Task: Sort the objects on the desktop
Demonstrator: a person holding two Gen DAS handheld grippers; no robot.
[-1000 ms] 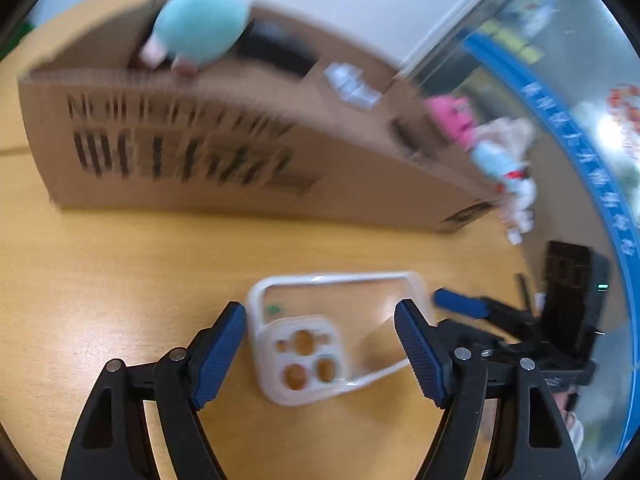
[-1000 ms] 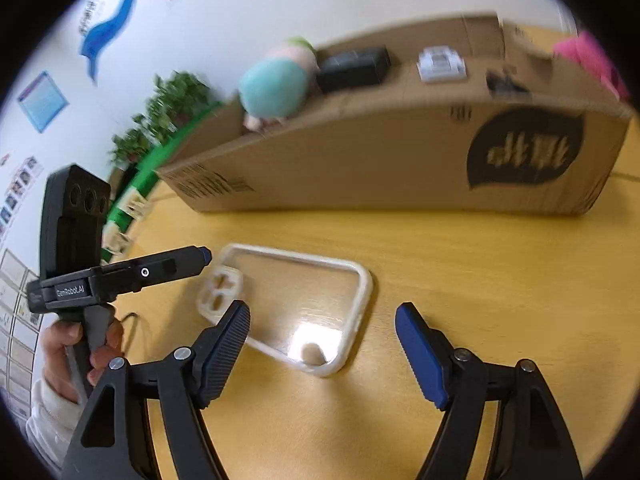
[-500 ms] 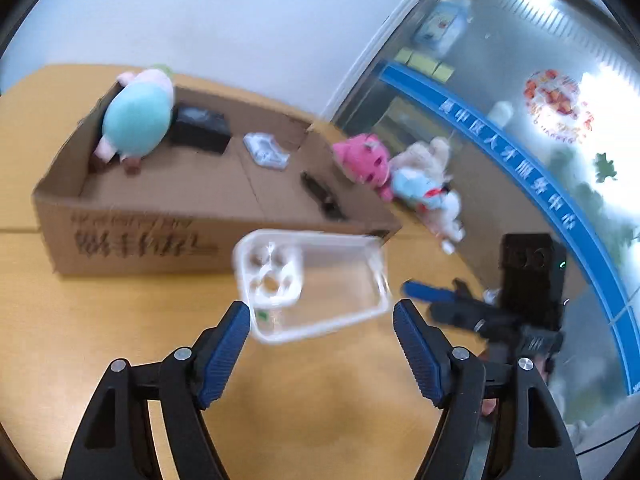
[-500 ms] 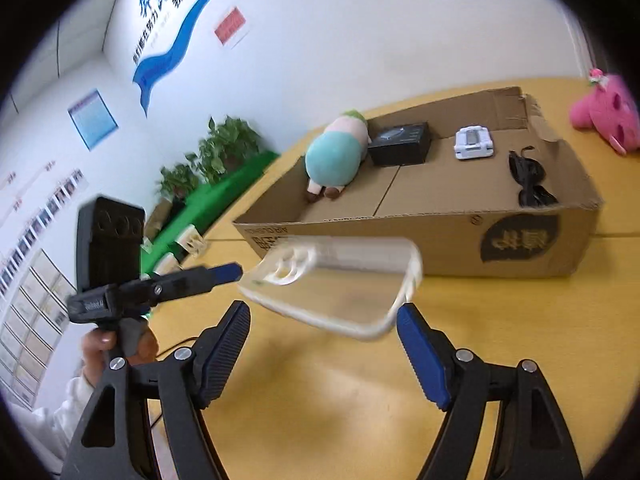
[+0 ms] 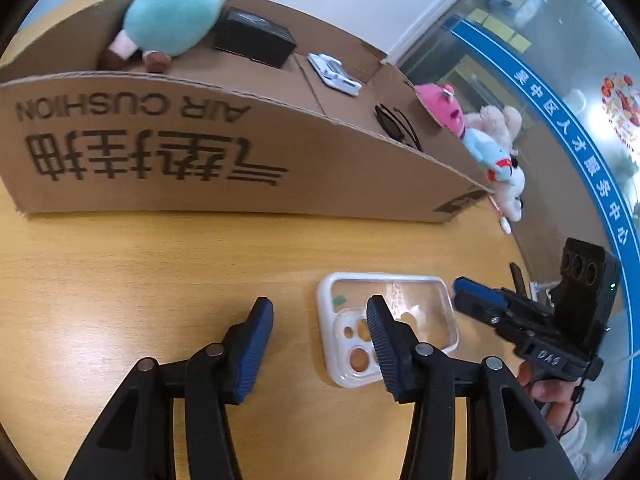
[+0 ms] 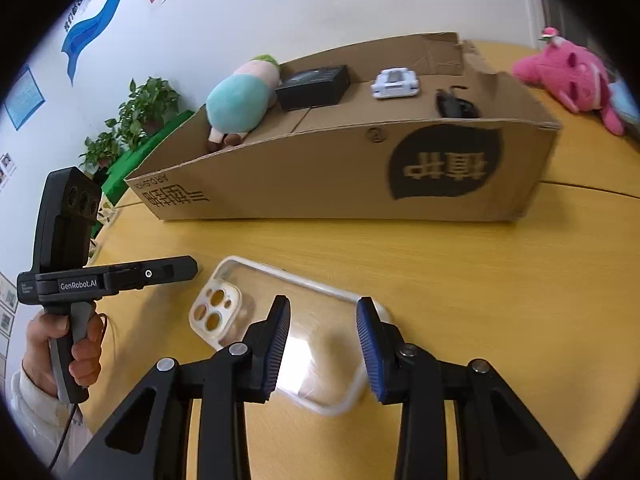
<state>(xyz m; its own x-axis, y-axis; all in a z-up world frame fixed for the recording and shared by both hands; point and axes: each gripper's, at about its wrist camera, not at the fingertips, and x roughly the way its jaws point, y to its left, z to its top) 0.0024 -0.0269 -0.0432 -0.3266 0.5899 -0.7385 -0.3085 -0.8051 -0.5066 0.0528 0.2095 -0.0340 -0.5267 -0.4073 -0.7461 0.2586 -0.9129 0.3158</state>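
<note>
A clear phone case with a white rim (image 5: 420, 300) (image 6: 256, 296) lies flat on the wooden table (image 5: 120, 280), in front of a long cardboard box (image 5: 200, 152) (image 6: 360, 176). My left gripper (image 5: 319, 304) hovers just left of the case. Its jaws are closing over bare table, and its right finger overlaps the case's camera end. My right gripper (image 6: 322, 304) hangs over the case's other end with its jaws closing. The case shows through the gap and neither pad presses on it. Each gripper also shows in the other's view, the left gripper (image 6: 188, 268) and the right gripper (image 5: 464, 290).
The box holds a teal plush (image 5: 176, 12), a black case (image 5: 256, 40), a white gadget (image 5: 334, 74) and dark glasses (image 5: 394, 126). A pink plush (image 6: 568, 72) and other soft toys (image 5: 500, 160) lie past the box's right end. Potted plants (image 6: 136, 112) stand at the far left.
Half a second ago both views looked from higher up, with the case in the air before the box. Now it lies flat on the table and both pairs of jaws stand narrower.
</note>
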